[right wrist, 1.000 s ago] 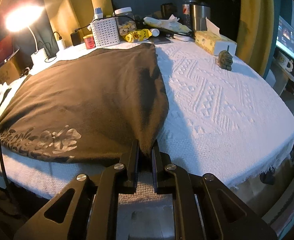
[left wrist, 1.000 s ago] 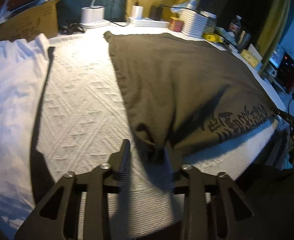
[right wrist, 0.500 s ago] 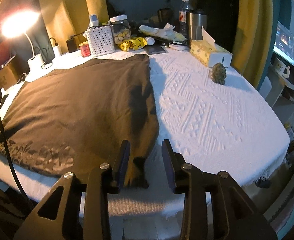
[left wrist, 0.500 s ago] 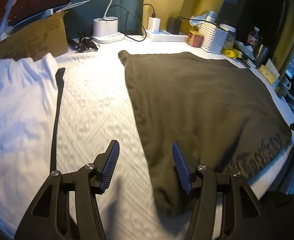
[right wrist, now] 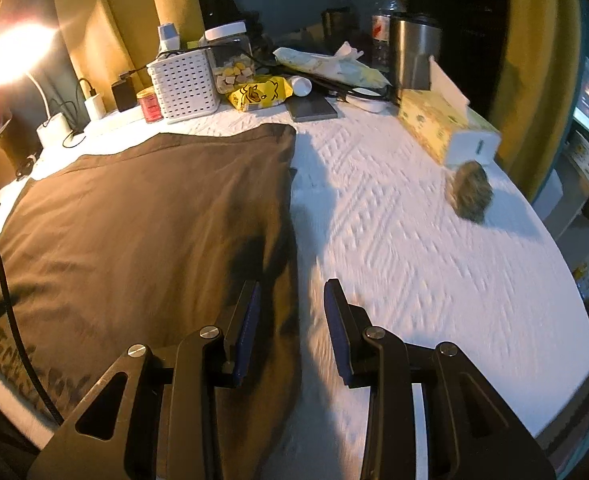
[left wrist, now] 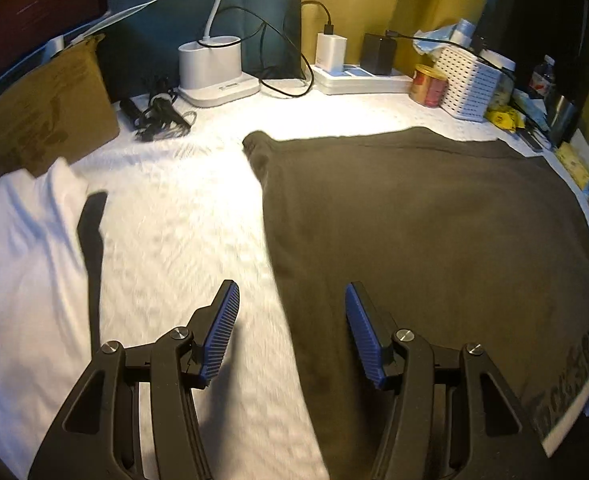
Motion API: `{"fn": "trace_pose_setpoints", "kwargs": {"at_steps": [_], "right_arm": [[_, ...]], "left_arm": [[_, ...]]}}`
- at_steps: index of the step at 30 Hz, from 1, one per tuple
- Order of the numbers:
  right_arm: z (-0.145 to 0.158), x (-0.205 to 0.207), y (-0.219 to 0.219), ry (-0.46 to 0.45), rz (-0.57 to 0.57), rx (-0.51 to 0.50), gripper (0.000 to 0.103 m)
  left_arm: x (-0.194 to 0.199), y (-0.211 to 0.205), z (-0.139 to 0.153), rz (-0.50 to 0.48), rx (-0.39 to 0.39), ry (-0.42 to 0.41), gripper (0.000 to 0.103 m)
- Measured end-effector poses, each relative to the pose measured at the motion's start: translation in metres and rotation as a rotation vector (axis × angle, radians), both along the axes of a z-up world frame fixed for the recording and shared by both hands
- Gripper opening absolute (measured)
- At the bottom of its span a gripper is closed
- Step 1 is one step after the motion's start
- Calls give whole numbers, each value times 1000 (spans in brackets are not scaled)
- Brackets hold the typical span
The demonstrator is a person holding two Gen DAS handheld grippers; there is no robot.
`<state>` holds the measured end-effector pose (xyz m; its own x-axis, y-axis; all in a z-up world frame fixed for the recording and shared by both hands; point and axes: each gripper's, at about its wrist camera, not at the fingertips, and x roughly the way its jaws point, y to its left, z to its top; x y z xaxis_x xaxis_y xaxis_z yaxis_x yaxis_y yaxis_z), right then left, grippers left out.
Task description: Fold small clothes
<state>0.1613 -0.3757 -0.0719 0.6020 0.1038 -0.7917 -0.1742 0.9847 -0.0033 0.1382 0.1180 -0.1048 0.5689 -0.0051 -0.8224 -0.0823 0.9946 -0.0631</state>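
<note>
Where a white textured cloth (right wrist: pixel 434 248) covers it, clutter lines the table's far edge.

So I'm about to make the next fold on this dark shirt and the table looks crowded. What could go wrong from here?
1. The dark shirt's far edge lies close to the white basket and red tin; a sweep might knock them.
2. Both grippers, left and right, are open, holding nothing; a shallow pinch could catch the white cloth underneath.

A lived-in home room: yellow curtains (right wrist: pixel 78 12), desk lamp (left wrist: pixel 210 64), tissue box (right wrist: pixel 442 124), snack jar (right wrist: pixel 230 60) crowd the tabletop (right wrist: pixel 414 240).
</note>
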Motion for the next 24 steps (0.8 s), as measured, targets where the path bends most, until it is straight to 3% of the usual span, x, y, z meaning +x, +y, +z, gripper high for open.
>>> {"fn": "trace_pose_setpoints", "kwargs": {"at_steps": [7, 19, 20, 21, 22, 23, 24], "right_arm": [[-5, 67, 3, 0, 47, -32, 35], [-27, 175, 23, 68, 182, 42, 35], [-31, 182, 26, 80, 193, 36, 35], [-34, 188, 28, 78, 194, 28, 35], [-34, 191, 29, 68, 194, 26, 35], [-35, 193, 30, 62, 194, 27, 35], [-35, 195, 32, 54, 201, 26, 26]], "left_arm": [[51, 5, -8, -35, 61, -8, 55], [110, 13, -17, -69, 52, -8, 53], [112, 13, -18, -73, 51, -11, 50], [114, 12, -17, -81, 49, -18, 35], [116, 11, -16, -97, 39, -23, 12], [118, 9, -15, -108, 38, -25, 6], [119, 7, -15, -111, 49, -26, 5]]}}
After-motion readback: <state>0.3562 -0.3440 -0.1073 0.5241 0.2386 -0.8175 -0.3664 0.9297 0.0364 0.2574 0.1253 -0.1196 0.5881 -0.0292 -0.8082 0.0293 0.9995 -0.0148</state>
